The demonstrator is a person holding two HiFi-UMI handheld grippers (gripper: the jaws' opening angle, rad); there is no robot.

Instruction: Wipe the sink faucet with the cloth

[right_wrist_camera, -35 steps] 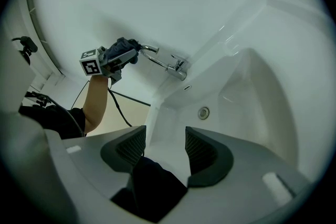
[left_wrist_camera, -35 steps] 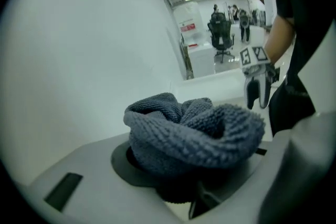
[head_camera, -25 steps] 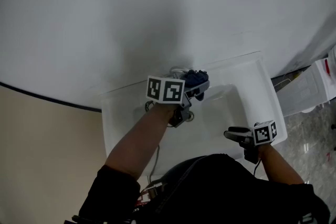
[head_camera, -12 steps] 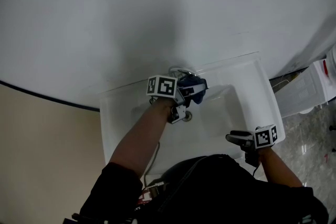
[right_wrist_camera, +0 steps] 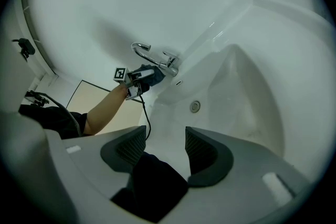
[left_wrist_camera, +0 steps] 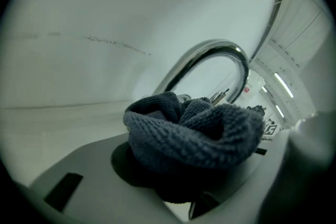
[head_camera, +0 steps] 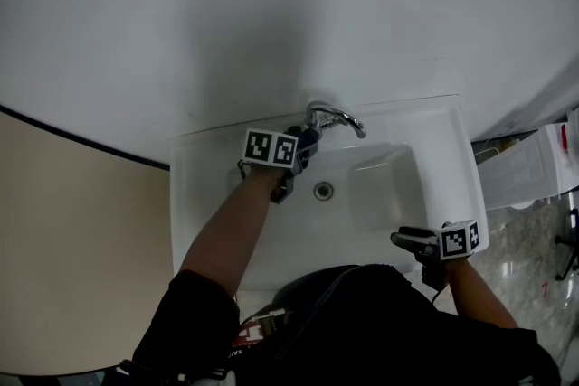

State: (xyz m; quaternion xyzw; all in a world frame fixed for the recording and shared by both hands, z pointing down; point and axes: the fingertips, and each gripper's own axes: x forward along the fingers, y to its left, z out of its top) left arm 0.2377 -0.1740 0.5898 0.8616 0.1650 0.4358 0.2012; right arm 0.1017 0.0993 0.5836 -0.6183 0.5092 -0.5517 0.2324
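Note:
A chrome faucet (head_camera: 336, 116) stands at the back rim of the white sink (head_camera: 208, 185). My left gripper (head_camera: 299, 145) is shut on a bunched dark blue cloth (head_camera: 307, 137) and sits at the left of the faucet's base. In the left gripper view the cloth (left_wrist_camera: 194, 131) fills the jaws, with the curved spout (left_wrist_camera: 223, 55) arching just behind it. My right gripper (head_camera: 409, 240) hovers over the sink's front right rim; its jaws (right_wrist_camera: 165, 147) stand open with nothing between them. The right gripper view also shows the faucet (right_wrist_camera: 151, 56) and the cloth (right_wrist_camera: 149, 75) against it.
The drain (head_camera: 323, 191) lies in the middle of the basin. A white wall (head_camera: 271, 14) rises right behind the faucet. A beige panel (head_camera: 72, 267) is at the left, and a white container (head_camera: 534, 163) stands on the floor at the right.
My left gripper with the cloth has come off the spout's end and moved left and down to the faucet's base, leaving the spout uncovered. The right gripper has stayed put.

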